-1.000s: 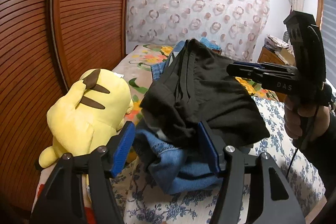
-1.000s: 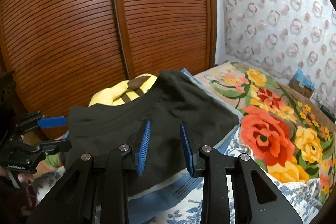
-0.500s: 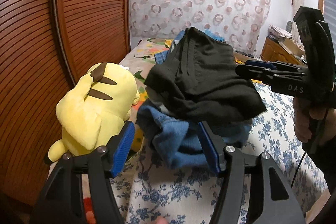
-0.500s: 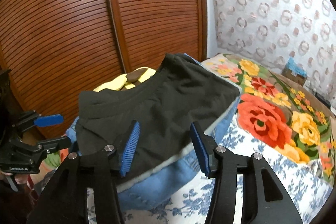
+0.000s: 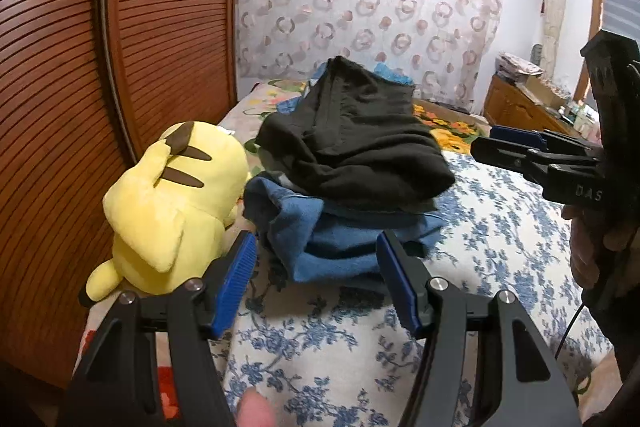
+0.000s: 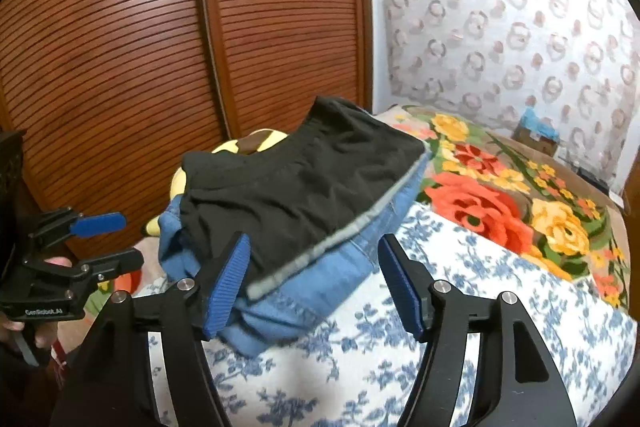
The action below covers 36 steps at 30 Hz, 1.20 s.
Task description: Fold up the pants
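Right now my left gripper (image 5: 316,283) is spread wide with nothing between its blue pads, just short of the clothes pile on the bed (image 5: 500,227). So is my right gripper (image 6: 314,285), empty and apart from the cloth. Folded black pants (image 5: 360,147) lie on top of folded blue jeans (image 5: 332,239), with what may be a grey layer between them. A yellow plush toy (image 5: 168,203) sits beside the pile, touching it.
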Tool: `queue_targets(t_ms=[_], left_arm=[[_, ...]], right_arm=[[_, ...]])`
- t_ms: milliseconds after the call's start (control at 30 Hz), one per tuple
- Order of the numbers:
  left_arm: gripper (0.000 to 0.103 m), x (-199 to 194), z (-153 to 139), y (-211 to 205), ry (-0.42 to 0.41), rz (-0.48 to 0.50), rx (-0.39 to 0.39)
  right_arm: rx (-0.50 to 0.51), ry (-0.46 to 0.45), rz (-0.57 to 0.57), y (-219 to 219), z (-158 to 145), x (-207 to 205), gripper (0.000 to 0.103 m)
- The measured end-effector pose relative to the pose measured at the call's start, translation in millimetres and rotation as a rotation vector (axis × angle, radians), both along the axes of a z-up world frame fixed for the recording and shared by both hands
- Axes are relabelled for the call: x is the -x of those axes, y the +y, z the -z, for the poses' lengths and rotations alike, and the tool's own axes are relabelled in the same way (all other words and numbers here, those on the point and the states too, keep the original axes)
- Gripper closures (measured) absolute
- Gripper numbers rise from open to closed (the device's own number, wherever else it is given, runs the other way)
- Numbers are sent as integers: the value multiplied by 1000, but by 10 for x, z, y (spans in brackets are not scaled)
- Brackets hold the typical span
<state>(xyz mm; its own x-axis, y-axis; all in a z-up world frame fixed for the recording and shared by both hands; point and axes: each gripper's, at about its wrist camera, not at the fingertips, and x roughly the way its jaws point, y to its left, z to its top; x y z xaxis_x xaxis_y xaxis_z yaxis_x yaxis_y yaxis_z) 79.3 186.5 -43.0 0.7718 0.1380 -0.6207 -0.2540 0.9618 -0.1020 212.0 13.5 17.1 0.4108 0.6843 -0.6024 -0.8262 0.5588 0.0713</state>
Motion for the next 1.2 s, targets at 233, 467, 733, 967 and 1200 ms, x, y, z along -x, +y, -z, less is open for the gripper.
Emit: queue_targets(t_ms=[233,467,733,967,1200], left_arm=[[41,112,-24,-148,-13,0,-28],[40,235,1,-262,-7,-1,-30],[39,358,68,-453,-6,38,-20],[39,438,42,-732,-25,97,-27],[39,473,-24,-1048,-50,163,-32]], right_arm=[[-9,-15,46,-250,-9,227,27],[-20,5,83,-443,54,416,17],[-12,-9,138,-735,151,673,16],[-22,-9,219,-1099,187,898,15],[-37,-28,308,-1491,149,1165,15]])
